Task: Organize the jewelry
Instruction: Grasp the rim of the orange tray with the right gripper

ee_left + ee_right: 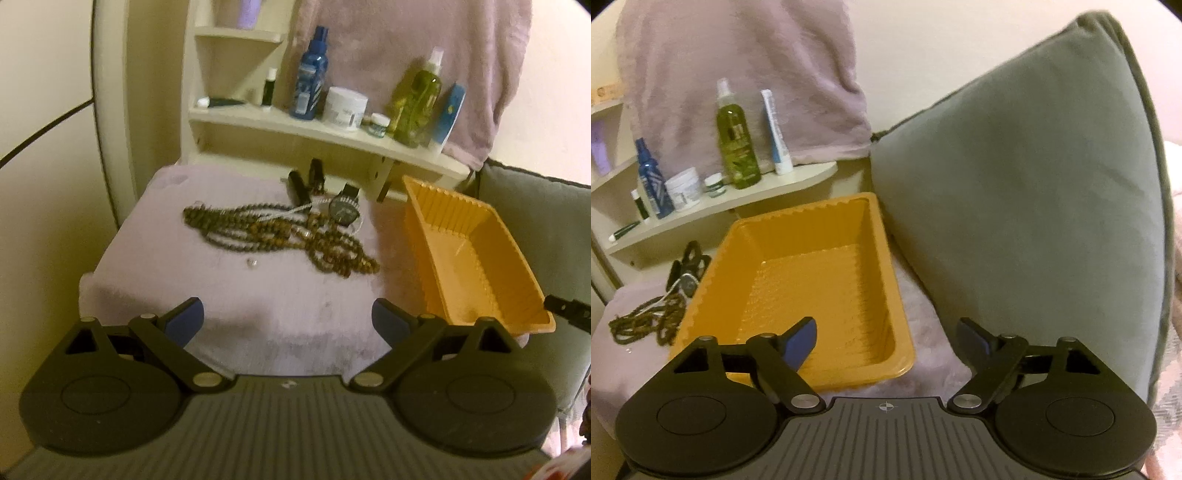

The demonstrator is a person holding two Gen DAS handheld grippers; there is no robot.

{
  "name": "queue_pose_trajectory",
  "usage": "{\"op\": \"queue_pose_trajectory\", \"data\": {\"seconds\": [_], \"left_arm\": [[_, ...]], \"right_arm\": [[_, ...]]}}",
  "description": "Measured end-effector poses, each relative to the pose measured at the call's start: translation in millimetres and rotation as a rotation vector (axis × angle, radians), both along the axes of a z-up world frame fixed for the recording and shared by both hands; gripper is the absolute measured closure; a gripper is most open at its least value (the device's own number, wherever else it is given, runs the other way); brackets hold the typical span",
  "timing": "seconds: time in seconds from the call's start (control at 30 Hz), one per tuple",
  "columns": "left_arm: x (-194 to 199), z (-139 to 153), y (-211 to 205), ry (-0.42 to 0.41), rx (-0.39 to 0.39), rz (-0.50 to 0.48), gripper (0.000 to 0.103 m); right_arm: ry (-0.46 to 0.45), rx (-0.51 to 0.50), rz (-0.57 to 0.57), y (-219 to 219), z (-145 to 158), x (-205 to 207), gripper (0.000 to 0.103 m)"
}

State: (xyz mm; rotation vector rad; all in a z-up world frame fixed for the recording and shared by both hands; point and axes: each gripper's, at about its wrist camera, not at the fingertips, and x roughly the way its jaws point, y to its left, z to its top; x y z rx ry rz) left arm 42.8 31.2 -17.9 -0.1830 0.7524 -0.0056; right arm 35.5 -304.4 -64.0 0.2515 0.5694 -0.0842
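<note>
We see a tangled heap of brown beaded necklaces [280, 232] lying on a pale lilac fuzzy cloth [229, 280], with a dark-faced wristwatch [345, 211] touching its far right end and a pair of black clips [306, 181] just beyond. One small silvery bead [252, 262] rests alone on the cloth, near the heap's near side. To the right of the jewelry sits an orange ribbed plastic tray [886, 288], empty, its long side running from near to far. In the left wrist view our left gripper [287, 321] hangs over the near part of the cloth, its blue-padded fingers [186, 321] spread wide with nothing between them. In the right wrist view our right gripper [886, 338] is at the tray's near end, its fingers [801, 341] also spread apart and empty, the left one over the tray's near corner. A large grey-green cushion [1034, 206] leans right of the tray. Behind everything a cream shelf [317, 131] carries a blue bottle [310, 74], a white jar [345, 109], a green spray bottle [419, 99] and a white-and-blue tube [448, 116], with a mauve towel [406, 48] hanging above.
</note>
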Motion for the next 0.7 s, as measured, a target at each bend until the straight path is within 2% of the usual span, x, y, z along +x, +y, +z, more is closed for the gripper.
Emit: {"op": "queue_pose_trajectory", "data": {"seconds": [0.13, 0.33, 0.47, 0.7], "left_arm": [[10.0, -2.0, -6.6, -0.036, 0.019, -0.026, 0.007], [26.4, -11.4, -14.0, -0.014, -0.001, -0.05, 0.009], [33.6, -16.9, -18.2, 0.002, -0.011, -0.06, 0.009], [39.6, -23.3, -23.0, 0.01, -0.016, -0.075, 0.009]], "right_arm": [[0.001, 0.03, 0.0, -9.9, -16.6, 14.2, 0.037], [0.016, 0.086, 0.011, -13.7, -32.5, 28.5, 0.054], [0.016, 0.121, 0.017, -14.5, -37.6, 34.3, 0.06], [0.03, 0.154, 0.0, -17.4, -42.1, 37.3, 0.078]]}}
